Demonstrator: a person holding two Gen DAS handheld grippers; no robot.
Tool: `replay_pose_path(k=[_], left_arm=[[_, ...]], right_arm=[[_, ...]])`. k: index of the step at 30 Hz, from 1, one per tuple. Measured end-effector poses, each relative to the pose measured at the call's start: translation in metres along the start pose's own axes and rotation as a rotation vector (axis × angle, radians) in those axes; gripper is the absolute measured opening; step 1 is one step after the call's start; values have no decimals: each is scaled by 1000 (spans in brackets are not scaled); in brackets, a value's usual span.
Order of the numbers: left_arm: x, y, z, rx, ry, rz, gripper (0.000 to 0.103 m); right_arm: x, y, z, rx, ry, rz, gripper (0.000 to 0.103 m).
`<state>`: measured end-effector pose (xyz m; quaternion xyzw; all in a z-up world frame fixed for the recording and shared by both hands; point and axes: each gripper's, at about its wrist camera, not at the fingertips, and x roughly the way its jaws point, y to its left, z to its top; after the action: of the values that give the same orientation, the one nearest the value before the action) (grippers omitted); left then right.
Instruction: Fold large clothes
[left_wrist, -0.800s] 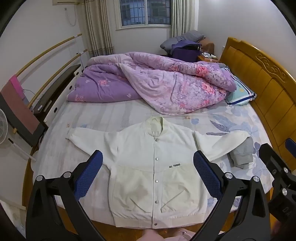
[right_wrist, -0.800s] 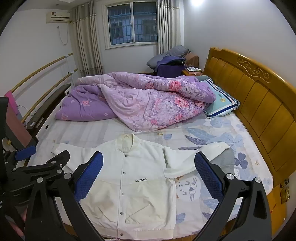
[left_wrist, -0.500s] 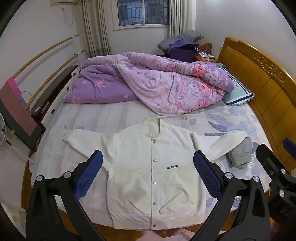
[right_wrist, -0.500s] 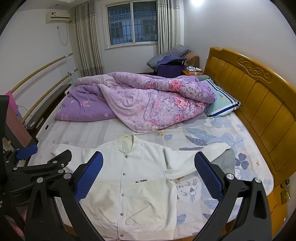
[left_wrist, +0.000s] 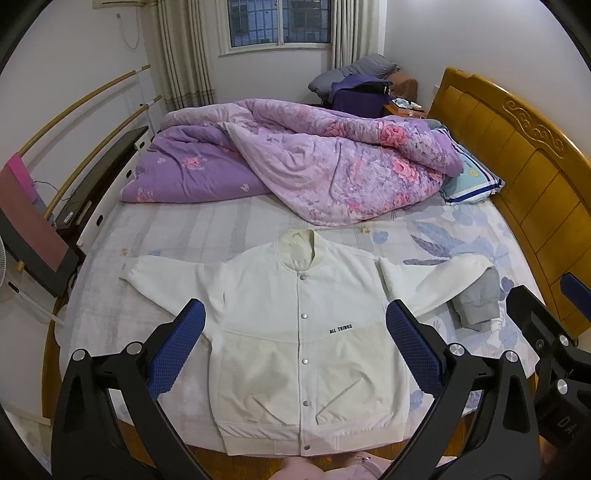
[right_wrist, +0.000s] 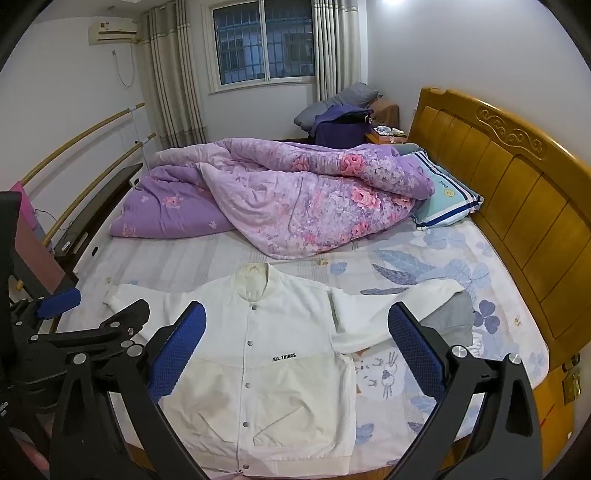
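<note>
A white snap-button jacket (left_wrist: 295, 332) lies flat, front up, on the near part of the bed, sleeves spread out to both sides. It also shows in the right wrist view (right_wrist: 266, 354). Its right sleeve rests on a grey garment (left_wrist: 476, 306). My left gripper (left_wrist: 295, 347) is open and empty, held above the jacket's body. My right gripper (right_wrist: 295, 347) is open and empty, above the jacket's right half. Neither touches the cloth. The right gripper also shows at the right edge of the left wrist view (left_wrist: 546, 343).
A crumpled purple floral quilt (left_wrist: 314, 166) fills the far half of the bed. A striped pillow (left_wrist: 469, 181) lies by the wooden headboard (left_wrist: 517, 155) on the right. A dark bench and rails (left_wrist: 92, 177) stand along the left. The flowered sheet (right_wrist: 424, 258) lies bare between quilt and jacket.
Both grippers have shifted slightly, so the jacket sits a little more to the left and higher in the views. Both stay open. The jacket has not moved.
</note>
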<state>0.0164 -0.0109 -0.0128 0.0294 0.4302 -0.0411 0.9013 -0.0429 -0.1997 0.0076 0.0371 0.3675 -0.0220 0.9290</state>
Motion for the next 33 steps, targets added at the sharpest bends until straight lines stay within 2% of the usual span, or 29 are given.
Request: replay_pose_path(k=[33], left_arm=[[2, -6, 3, 11, 7, 5, 98]], right_arm=[[14, 6, 3, 6, 17, 4, 95]])
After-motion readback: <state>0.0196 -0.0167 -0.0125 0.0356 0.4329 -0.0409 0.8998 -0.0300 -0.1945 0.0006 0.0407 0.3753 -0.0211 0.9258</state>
